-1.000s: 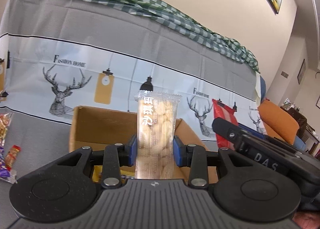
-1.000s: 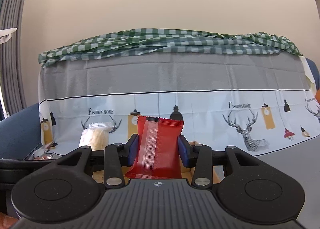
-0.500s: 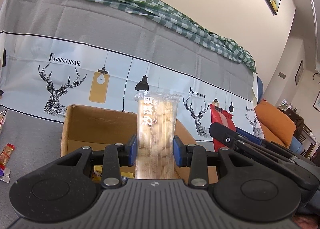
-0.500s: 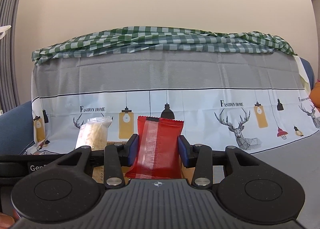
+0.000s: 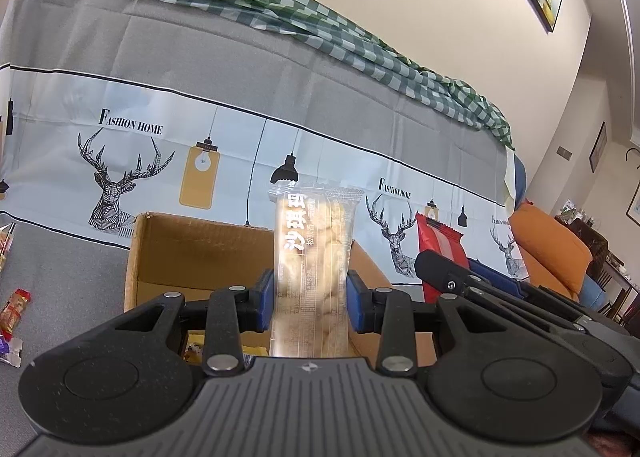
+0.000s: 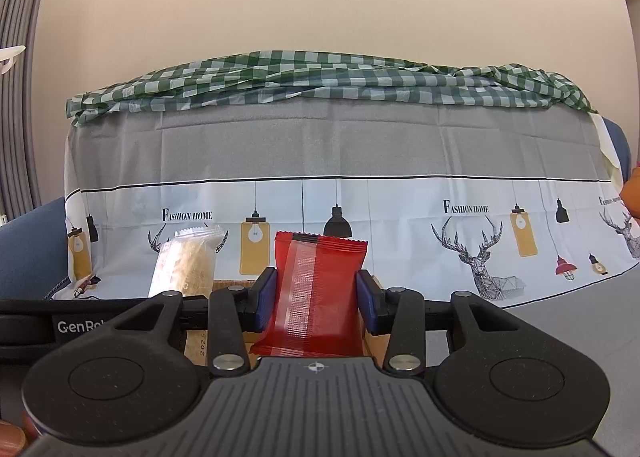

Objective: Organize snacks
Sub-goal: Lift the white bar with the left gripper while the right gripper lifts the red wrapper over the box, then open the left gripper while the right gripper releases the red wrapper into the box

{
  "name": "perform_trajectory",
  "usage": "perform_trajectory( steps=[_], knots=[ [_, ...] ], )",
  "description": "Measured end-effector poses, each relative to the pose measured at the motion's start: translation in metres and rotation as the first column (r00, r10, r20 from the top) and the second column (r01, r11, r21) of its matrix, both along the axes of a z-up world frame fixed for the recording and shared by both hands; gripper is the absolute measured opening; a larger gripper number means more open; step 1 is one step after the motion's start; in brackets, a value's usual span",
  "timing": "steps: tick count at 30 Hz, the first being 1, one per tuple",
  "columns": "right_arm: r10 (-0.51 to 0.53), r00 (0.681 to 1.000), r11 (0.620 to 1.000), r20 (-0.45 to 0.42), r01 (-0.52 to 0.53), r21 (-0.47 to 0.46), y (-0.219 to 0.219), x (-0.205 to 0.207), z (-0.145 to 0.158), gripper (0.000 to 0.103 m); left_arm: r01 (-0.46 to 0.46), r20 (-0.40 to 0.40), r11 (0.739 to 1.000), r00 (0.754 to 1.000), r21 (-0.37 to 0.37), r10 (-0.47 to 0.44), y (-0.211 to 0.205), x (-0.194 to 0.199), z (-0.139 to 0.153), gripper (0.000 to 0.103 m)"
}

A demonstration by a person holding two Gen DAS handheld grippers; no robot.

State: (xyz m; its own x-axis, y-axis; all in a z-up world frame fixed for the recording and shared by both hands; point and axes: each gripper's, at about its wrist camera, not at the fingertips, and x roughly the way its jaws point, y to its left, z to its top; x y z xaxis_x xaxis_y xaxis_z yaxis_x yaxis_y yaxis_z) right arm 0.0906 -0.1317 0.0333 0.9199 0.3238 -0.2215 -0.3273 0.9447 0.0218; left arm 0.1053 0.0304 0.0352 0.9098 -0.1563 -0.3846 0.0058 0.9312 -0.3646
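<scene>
A: The clear glossy plastic pastry wrapper [image 5: 311, 253] crinkles; the red foil-like snack packet [image 6: 318, 289] shines, with a see-through seam strip.

B: The brown corrugated cardboard box [image 5: 192, 253] looks matt and rough. The grey deer-print cover [image 6: 360, 145] is creased, faintly sheeny sheet; the green checked cloth [image 6: 320, 81] is thin.

Box [image 5: 192, 253] before sofa [image 5: 280, 69]; loose snacks [image 5: 14, 307] left of box.

A cream wall [image 6: 320, 9] fills twelve o'clock. Below it a sofa under a grey deer-print cover [image 6: 320, 145], with green checked cloth [image 6: 320, 77] along its top. Grey curtain [image 6: 16, 97] at nine o'clock; orange cushion [image 5: 552, 249] at three.
</scene>
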Motion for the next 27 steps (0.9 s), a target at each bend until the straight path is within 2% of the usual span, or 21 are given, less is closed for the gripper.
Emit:
perform_trajectory(
  steps=[14, 17, 21, 27],
  knots=[
    [0.002, 1.000, 1.000, -0.001, -0.002, -0.003, 0.001, 0.001, -0.001, 0.044, 0.009, 0.002, 1.000, 1.000, -0.015, -0.009, 0.001, 0.001, 0.002, 0.041],
    [0.002, 0.999, 1.000, -0.040, -0.003, -0.009, 0.001, 0.006, -0.005, 0.047, 0.005, -0.005, 1.000, 1.000, -0.017, -0.005, 0.001, 0.002, 0.001, 0.045],
    [-0.024, 0.998, 1.000, -0.055, 0.023, -0.012, 0.000, 0.010, -0.007, 0.054, 0.009, 0.001, 1.000, 1.000, -0.014, -0.009, 0.001, 0.002, 0.002, 0.045],
    [-0.032, 0.998, 0.999, -0.059, 0.031, -0.015, 0.000, 0.012, -0.007, 0.056, 0.001, 0.013, 1.000, 1.000, -0.001, -0.001, 0.001, 0.001, 0.002, 0.045]
  ],
)
